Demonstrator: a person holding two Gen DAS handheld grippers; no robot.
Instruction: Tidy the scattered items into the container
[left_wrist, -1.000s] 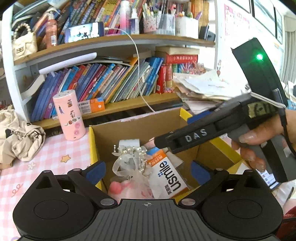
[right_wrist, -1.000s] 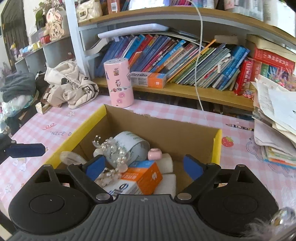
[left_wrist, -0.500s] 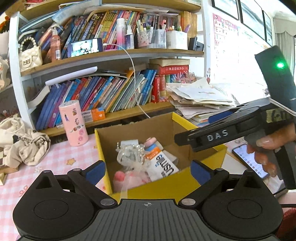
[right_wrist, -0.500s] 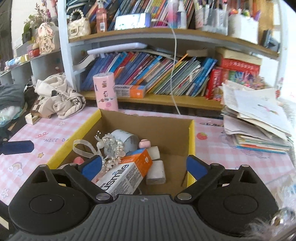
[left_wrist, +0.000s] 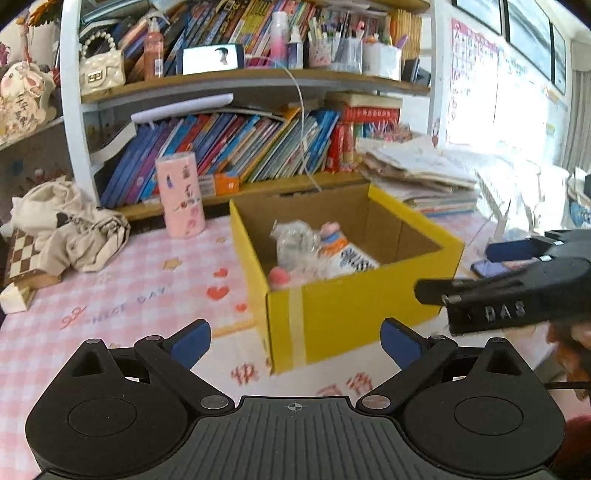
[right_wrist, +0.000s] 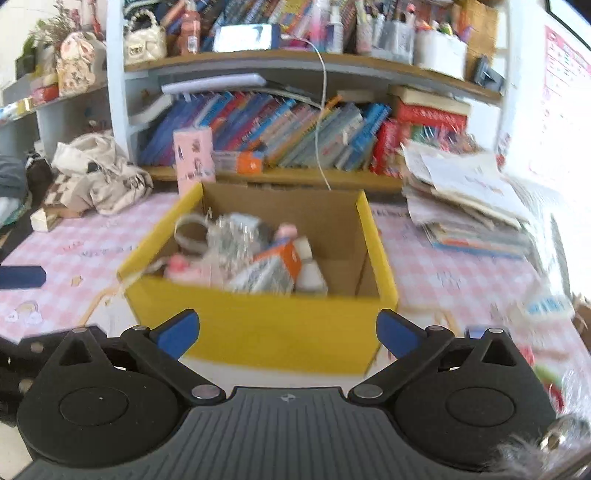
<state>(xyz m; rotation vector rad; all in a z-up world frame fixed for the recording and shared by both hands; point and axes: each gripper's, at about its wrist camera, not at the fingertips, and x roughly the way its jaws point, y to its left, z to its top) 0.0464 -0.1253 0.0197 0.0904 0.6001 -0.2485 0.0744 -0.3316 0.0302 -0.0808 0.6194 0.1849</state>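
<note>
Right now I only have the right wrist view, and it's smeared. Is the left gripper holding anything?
Observer: No. The left gripper is open and empty, facing the near corner of the yellow box.
Operator: Where's my gripper relative to the box?
Observer: The right gripper is outside the box, to its right in the left wrist view. Its jaws are opening with nothing between them.
Operator: Anything loose over there?
Observer: A phone lies flat on the tablecloth, just beyond that gripper.
</note>
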